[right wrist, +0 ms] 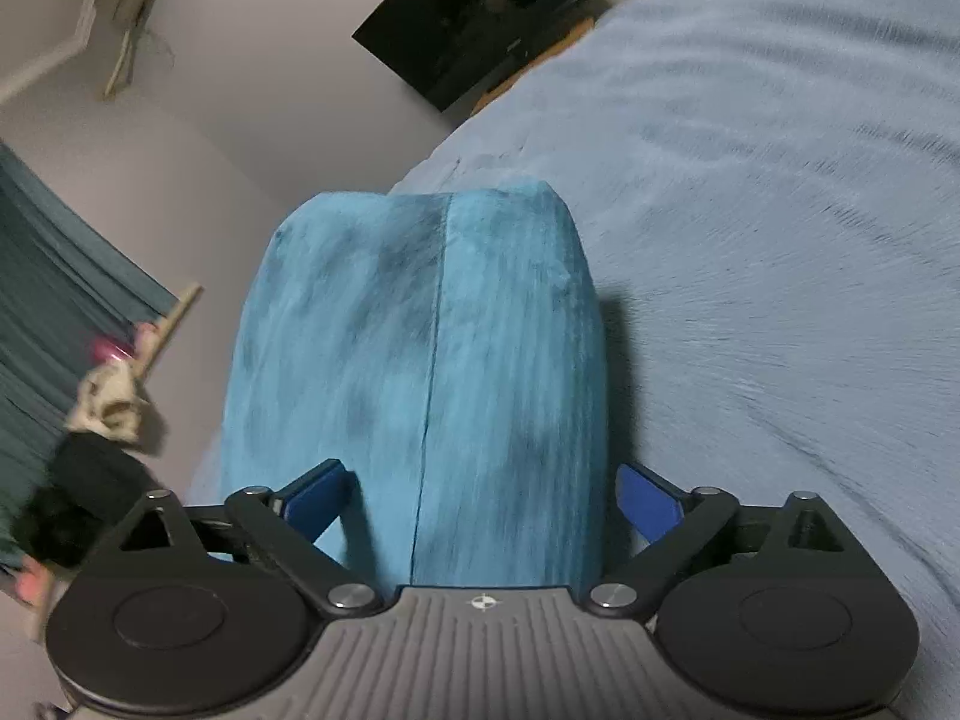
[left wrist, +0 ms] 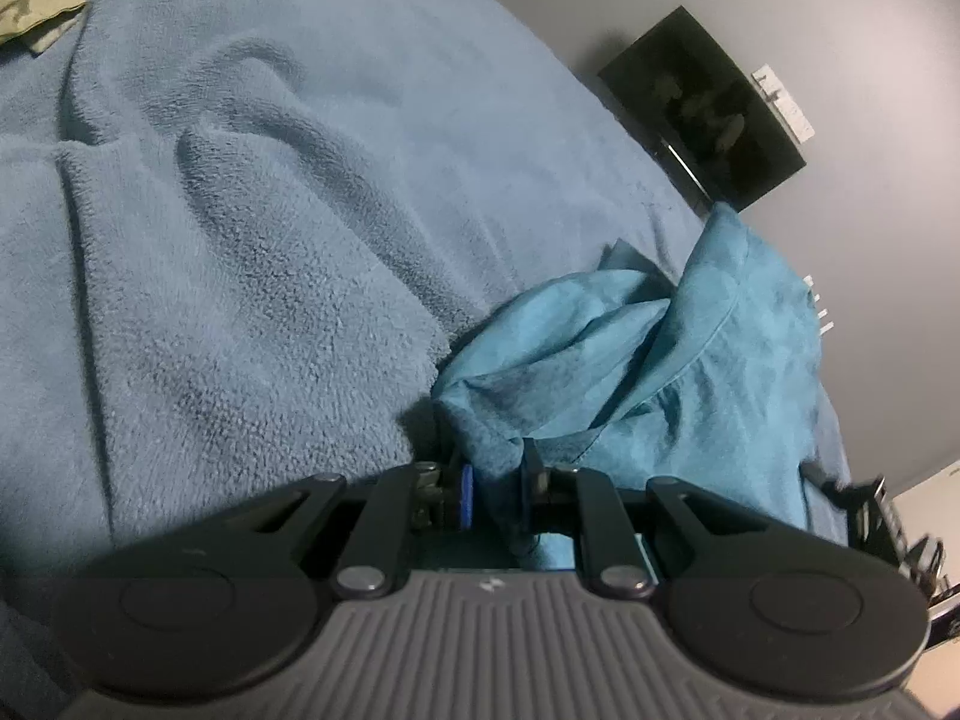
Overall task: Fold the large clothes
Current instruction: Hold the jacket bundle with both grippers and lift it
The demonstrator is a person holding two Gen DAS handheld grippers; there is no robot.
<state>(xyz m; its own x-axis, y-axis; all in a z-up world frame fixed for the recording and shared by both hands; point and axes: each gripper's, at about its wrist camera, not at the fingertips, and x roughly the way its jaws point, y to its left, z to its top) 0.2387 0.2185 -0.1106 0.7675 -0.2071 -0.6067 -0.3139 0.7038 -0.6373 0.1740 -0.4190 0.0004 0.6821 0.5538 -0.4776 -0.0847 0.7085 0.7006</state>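
Teal fabric, the large garment (left wrist: 708, 360), lies bunched on the bed's pale blue fleece blanket (left wrist: 240, 210), toward the right of your left wrist view.

Left tool (left wrist: 495, 480): jaws narrow, pinched on a gathered edge of the garment. The cloth rises from the pinch in loose folds, with a seam curving across the upper fold. The blanket to the left of it is rumpled into long ridges. An olive-green cloth corner (left wrist: 36, 12) shows at the far upper left edge.

Right tool (right wrist: 483, 498): jaws spread wide, blue pads (right wrist: 651, 504) standing clear on either side of the garment (right wrist: 420, 360). Here the cloth forms a tall, smooth hump directly ahead of the tool, a dark seam running down its middle. Neither pad presses on it as far as the view shows; the fabric sits between them. The picture is streaked with motion blur.

Surroundings: grey wall, a dark flat screen (right wrist: 480, 18) beyond the bed, dark teal curtain (right wrist: 54, 300) at the left of the right wrist view, some blurred small objects below it that you cannot make out.
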